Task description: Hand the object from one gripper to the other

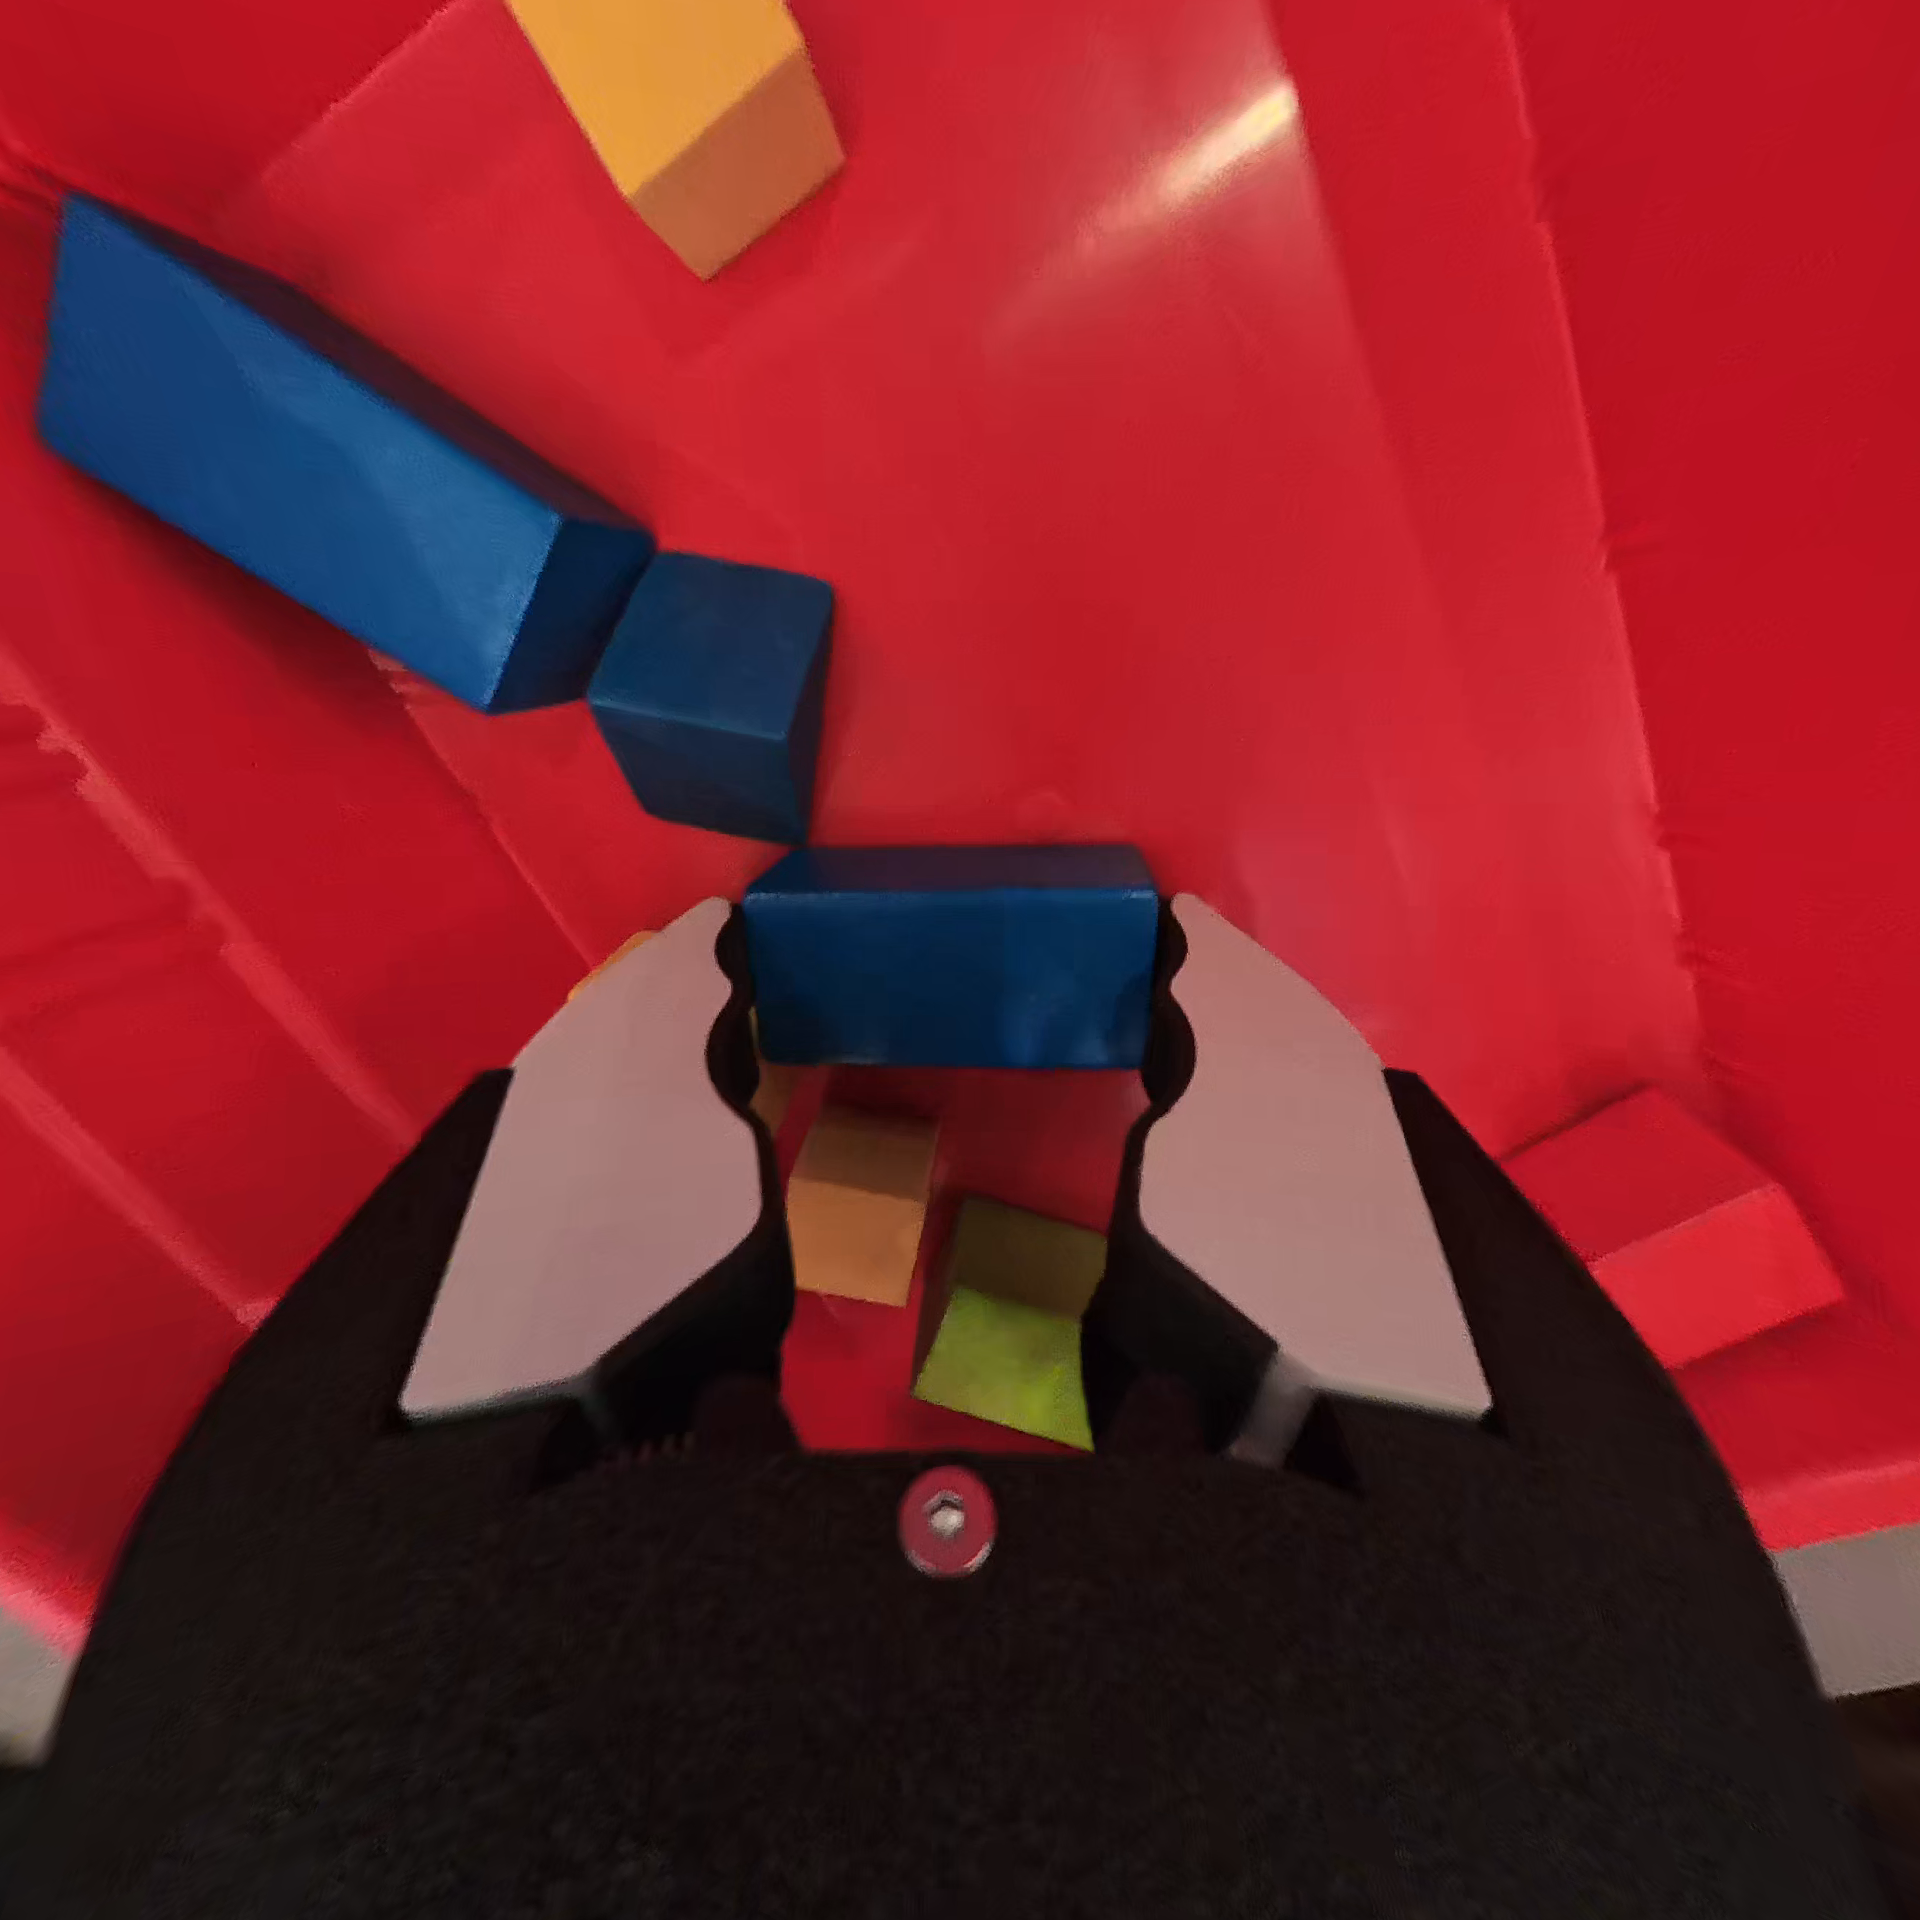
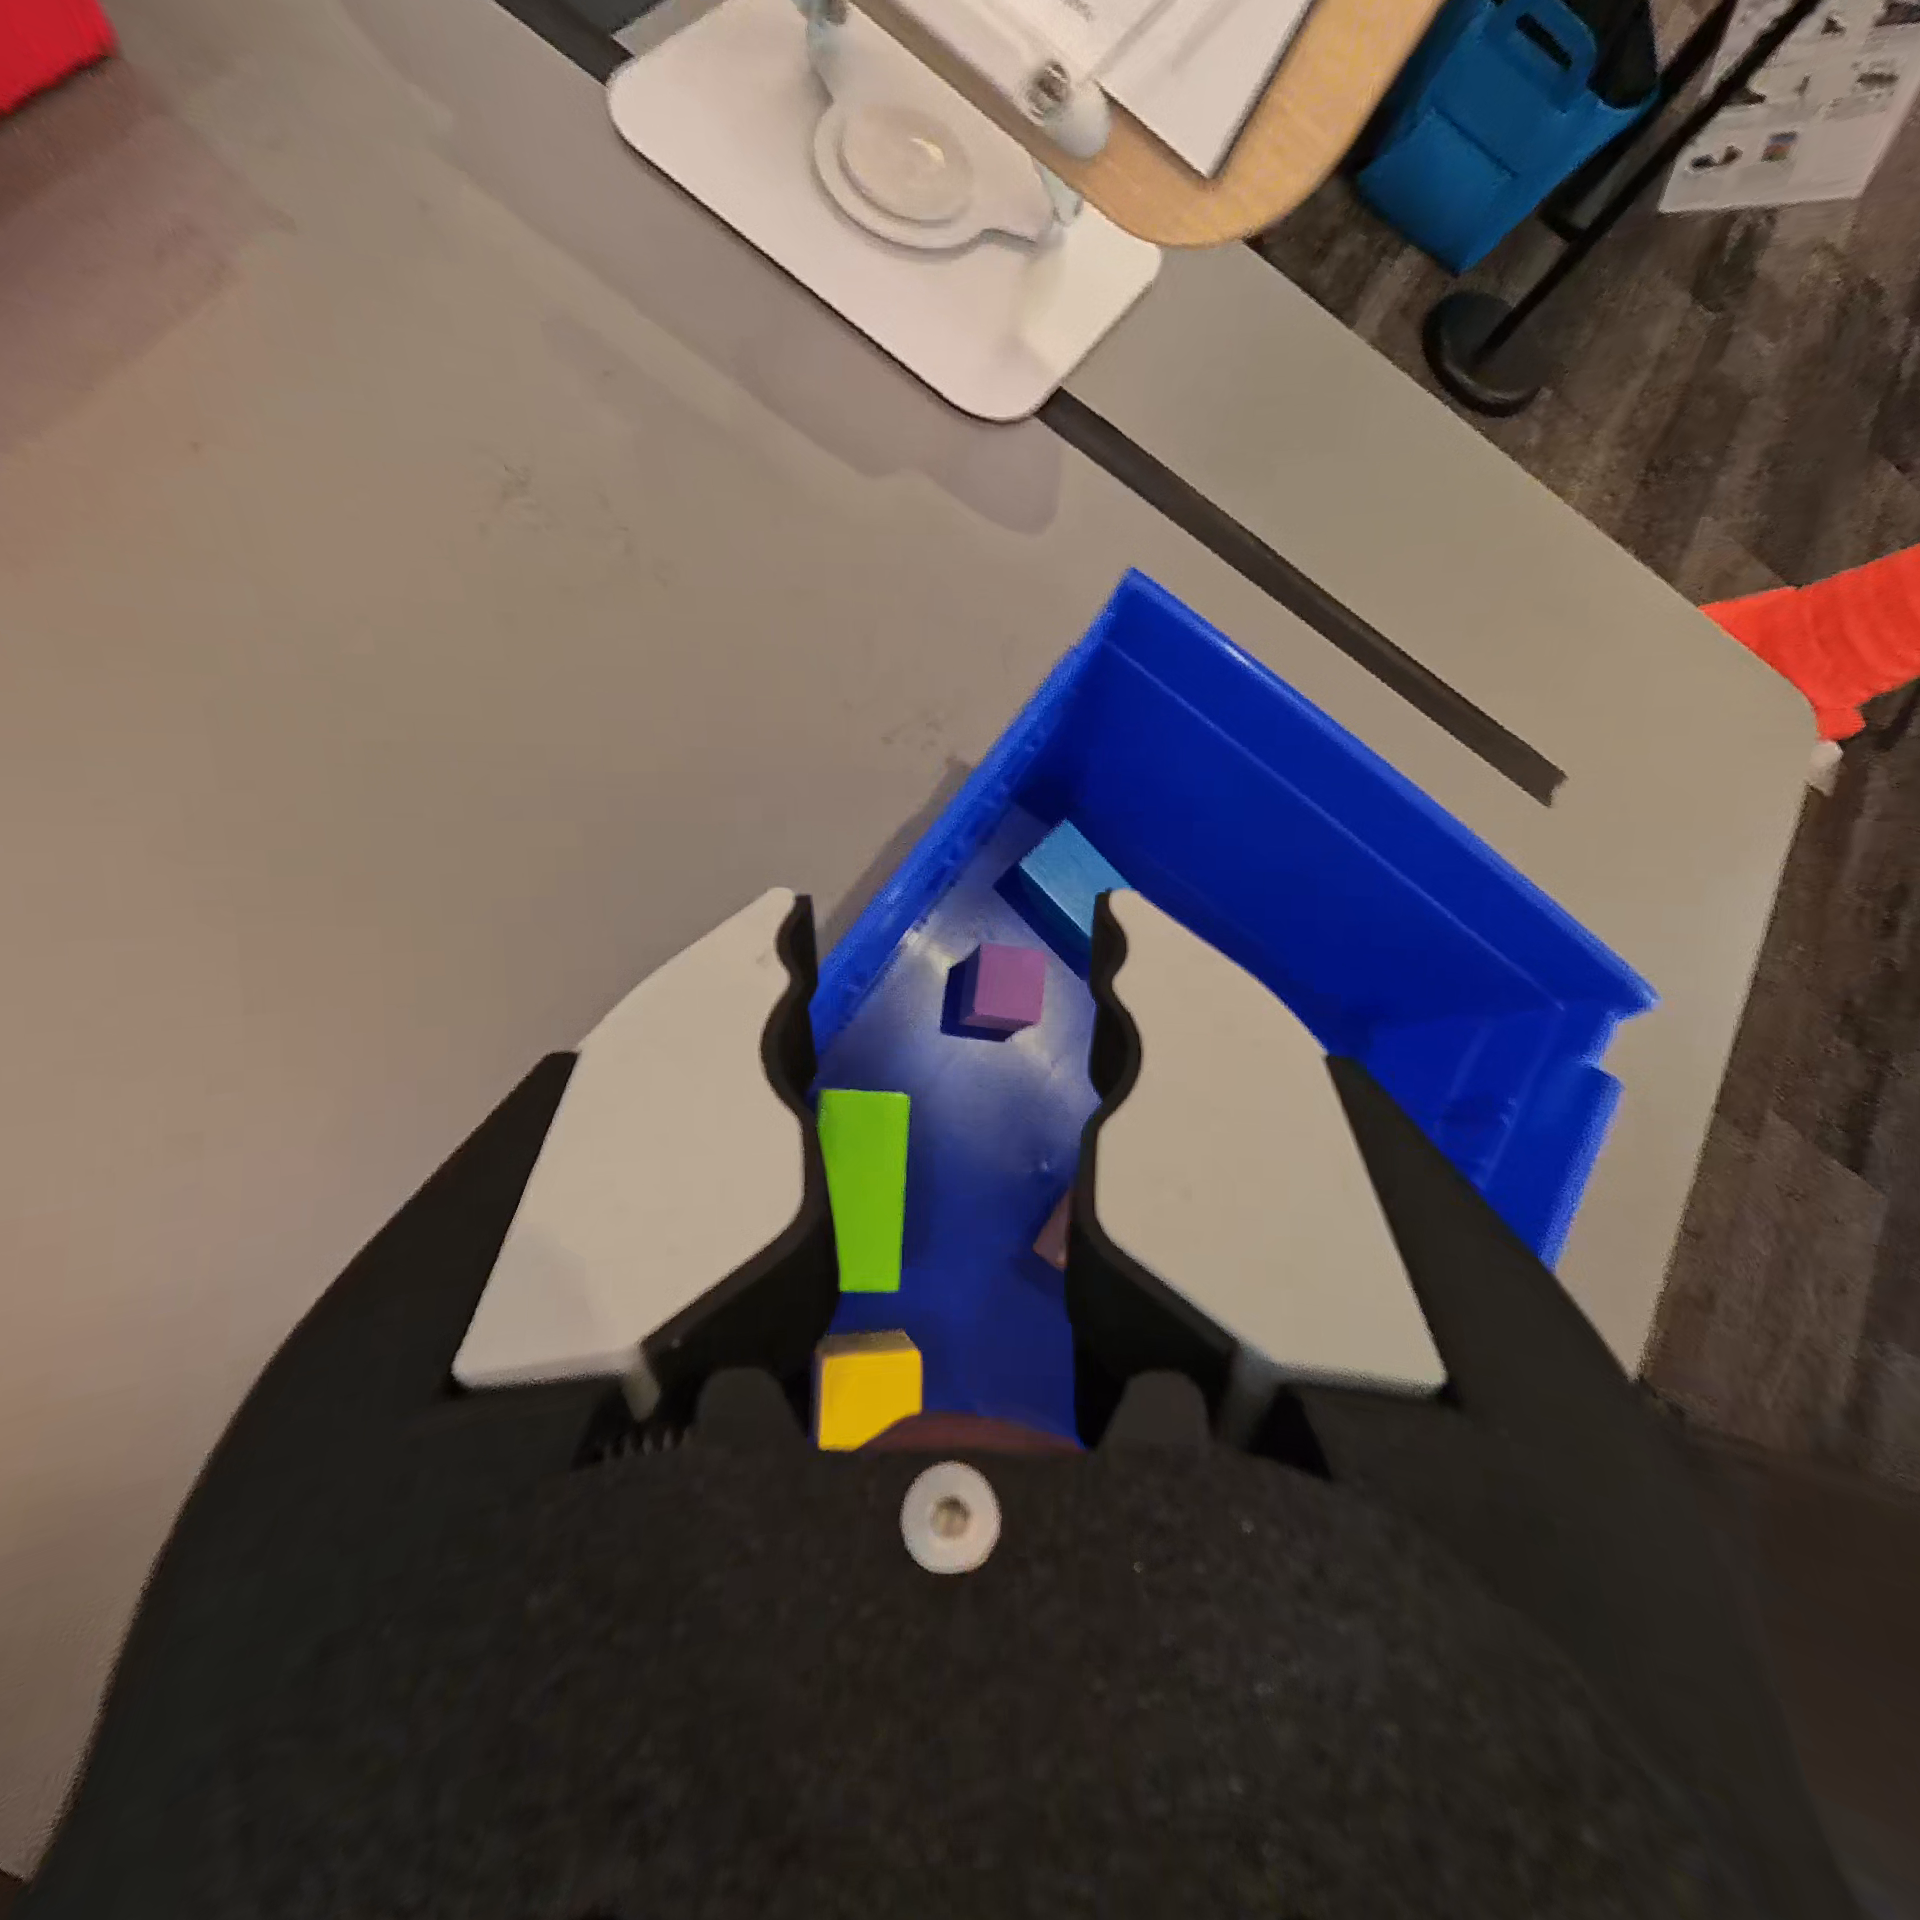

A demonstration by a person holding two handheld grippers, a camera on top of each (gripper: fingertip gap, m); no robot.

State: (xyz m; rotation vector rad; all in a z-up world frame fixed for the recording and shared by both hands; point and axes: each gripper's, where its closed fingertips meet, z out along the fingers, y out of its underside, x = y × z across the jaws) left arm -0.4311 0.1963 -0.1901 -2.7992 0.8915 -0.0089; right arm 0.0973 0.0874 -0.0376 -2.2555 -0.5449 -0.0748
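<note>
Now my left gripper pinches a blue block at its fingertips over the red bin; the block's long axis runs straight across from jaw to jaw, its short ends clamped. Over on the right view, my right gripper hangs open and empty above the blue bin, and neither view shows the other gripper, so I judge them well apart.

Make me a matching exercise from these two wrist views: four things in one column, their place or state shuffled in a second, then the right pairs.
1. blue block
2. right gripper
3. purple cube
4. orange block

A. lies in the red bin
B. open, holding nothing
C. lies in the blue bin
D. clamped in the left gripper

Pairs: 1-D, 2-B, 3-C, 4-A
</note>
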